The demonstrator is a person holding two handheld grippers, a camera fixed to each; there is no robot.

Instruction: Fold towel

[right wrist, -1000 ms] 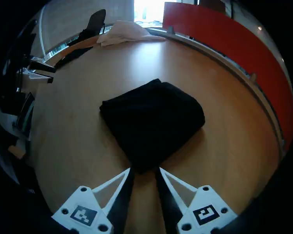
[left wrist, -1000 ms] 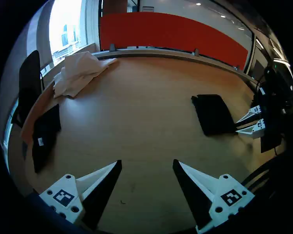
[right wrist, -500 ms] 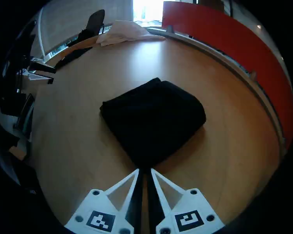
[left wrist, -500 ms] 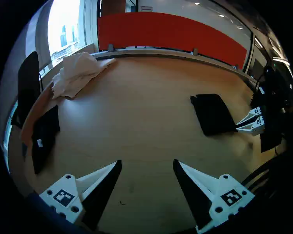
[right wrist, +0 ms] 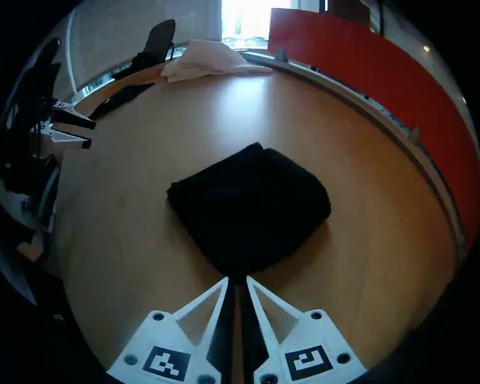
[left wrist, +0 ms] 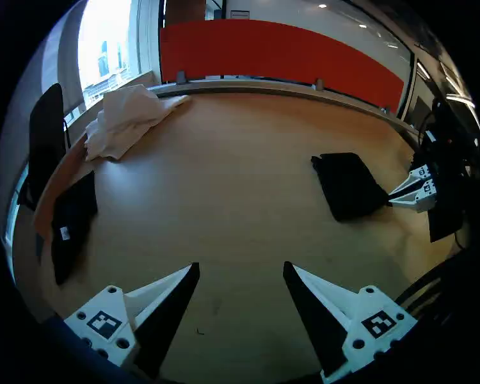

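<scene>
As it lies, towel [right wrist: 249, 205]: black, folded into a thick block, on table [right wrist: 368, 256].
Right gripper [right wrist: 237, 281]: pressed together, towel's corner at 12 o'clock.
Left gripper [left wrist: 240, 264]: spread.

Overexposed daylight enters at the window [left wrist: 109, 51], far ahead-left of the left gripper [left wrist: 240, 265] fingers. Soft glare lies on the table [right wrist: 253, 96] beyond the right gripper [right wrist: 238, 281] fingertips. Edges bend; rims darken.

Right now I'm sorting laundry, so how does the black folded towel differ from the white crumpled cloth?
The black folded towel is a neat, flat stack; the white crumpled cloth is a loose heap. The towel lies mid-table; the cloth sits at its far edge. Both rest on the wooden table.
</scene>
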